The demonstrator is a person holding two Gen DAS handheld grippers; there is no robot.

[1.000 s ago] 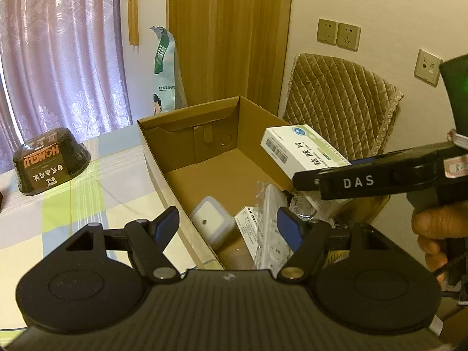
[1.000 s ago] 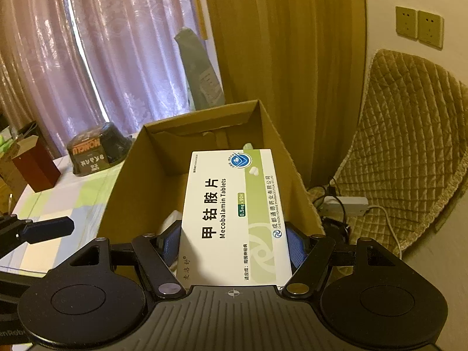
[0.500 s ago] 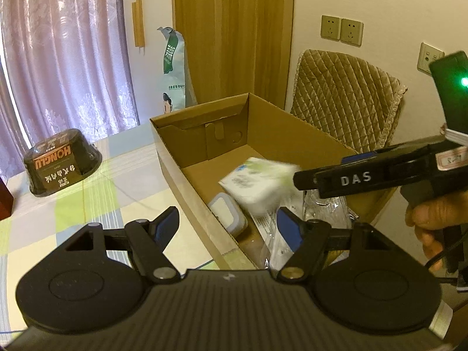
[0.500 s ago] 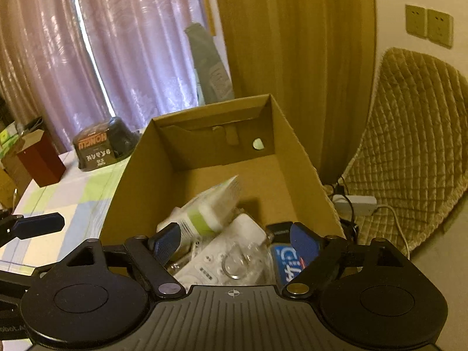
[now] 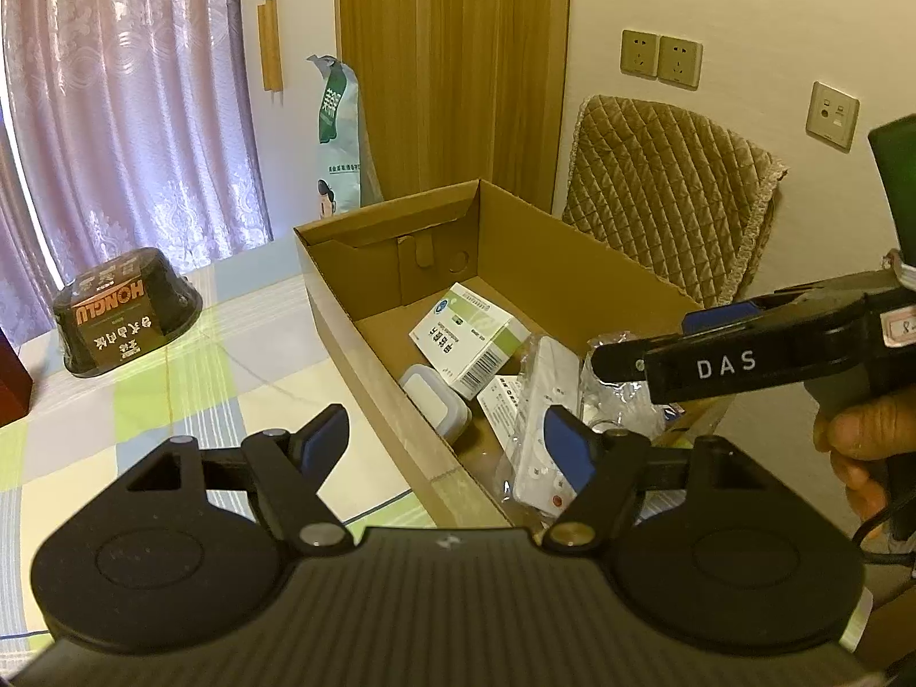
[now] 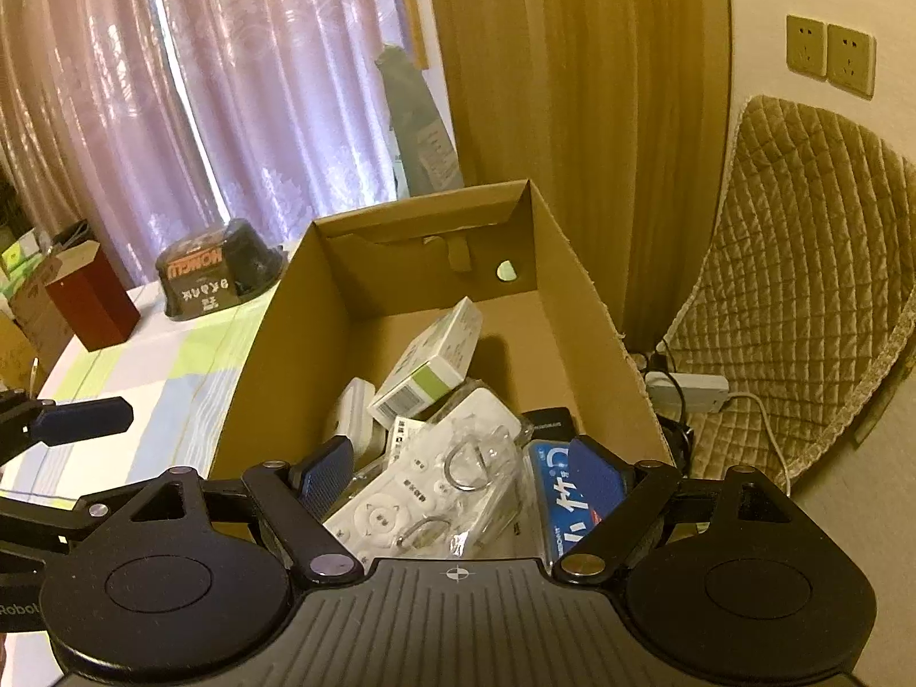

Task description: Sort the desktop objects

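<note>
the table (image 5: 172, 355) under its checked cloth lies open to my left, one dark upturned bowl (image 5: 123, 312) at its far side and a red-brown box (image 6: 91, 300) beyond that. along the table's right edge stands one cardboard box (image 5: 572, 269), its top open and its far half bare, so there is room to come down there; the near half is crowded. a quilted chair (image 5: 670, 200) stands close behind the box's right wall.

inside i count one medicine carton (image 6: 429, 366), tilted and leaning on the pile, one white remote (image 6: 401, 492) in clear wrap, one small white lidded case (image 5: 435, 395), one blue packet (image 6: 572, 498) and one clear bag with metal rings (image 6: 475, 469).

my right gripper (image 6: 458, 469) hangs over the box's near end, jaws spread wide and holding nothing; the medicine carton lies just ahead of it and below, apart from both fingers. my left gripper (image 5: 446, 441) hovers over the box's left wall, jaws likewise spread and empty, the carton ahead and slightly right. a hand (image 5: 864, 446) grips the right tool's handle.
</note>
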